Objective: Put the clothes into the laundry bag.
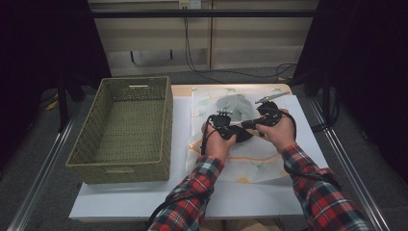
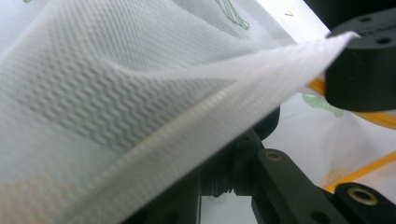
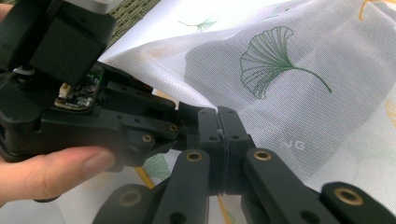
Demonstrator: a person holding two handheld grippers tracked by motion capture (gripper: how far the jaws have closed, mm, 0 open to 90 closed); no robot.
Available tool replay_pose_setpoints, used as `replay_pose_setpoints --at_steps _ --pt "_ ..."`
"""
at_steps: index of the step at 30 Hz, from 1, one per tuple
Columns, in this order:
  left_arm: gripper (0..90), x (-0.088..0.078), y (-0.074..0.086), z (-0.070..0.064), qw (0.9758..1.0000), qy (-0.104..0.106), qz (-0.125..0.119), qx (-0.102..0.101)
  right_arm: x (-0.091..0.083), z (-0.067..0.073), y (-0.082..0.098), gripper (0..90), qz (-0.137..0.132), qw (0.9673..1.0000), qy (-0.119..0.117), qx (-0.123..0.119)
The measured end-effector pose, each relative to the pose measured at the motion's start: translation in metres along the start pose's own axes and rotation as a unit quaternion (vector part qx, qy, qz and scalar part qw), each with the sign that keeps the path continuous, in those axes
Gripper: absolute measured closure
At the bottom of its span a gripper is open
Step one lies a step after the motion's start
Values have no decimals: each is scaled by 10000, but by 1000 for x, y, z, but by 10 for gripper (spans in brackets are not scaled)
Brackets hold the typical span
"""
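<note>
A sheer white cloth (image 1: pixel 231 156) printed with green and yellow ginkgo leaves lies on the table, with a grey patch (image 1: pixel 233 103) showing through it. Both grippers meet tip to tip over its middle. My left gripper (image 1: pixel 240 129) is shut on a raised hem of the cloth (image 2: pixel 154 121), which hangs across its jaws (image 2: pixel 236 156). My right gripper (image 1: pixel 250 123) is shut on the same edge, its jaws (image 3: pixel 218 119) pressed together on the fabric (image 3: pixel 289 93). The left hand's thumb (image 3: pixel 51 170) rests on its gripper.
An empty woven green basket (image 1: pixel 166 125) stands on the left half of the white table (image 1: pixel 144 197). Metal rails run along both sides of the table. Cables hang at the back wall.
</note>
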State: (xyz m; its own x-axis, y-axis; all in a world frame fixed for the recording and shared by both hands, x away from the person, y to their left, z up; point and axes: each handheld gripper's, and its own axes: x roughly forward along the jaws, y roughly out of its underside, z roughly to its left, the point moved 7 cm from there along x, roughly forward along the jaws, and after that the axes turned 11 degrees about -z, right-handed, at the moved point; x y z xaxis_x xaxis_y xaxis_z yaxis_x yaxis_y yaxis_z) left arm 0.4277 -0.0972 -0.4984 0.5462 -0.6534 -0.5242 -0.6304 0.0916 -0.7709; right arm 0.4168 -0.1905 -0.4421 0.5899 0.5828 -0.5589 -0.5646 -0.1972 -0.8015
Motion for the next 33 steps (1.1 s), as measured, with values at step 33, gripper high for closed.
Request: replay_pose_setpoints --at_steps 33 --pt "559 -26 4 7 9993 160 268 191 -1 8 -1 900 -9 10000 -97 4"
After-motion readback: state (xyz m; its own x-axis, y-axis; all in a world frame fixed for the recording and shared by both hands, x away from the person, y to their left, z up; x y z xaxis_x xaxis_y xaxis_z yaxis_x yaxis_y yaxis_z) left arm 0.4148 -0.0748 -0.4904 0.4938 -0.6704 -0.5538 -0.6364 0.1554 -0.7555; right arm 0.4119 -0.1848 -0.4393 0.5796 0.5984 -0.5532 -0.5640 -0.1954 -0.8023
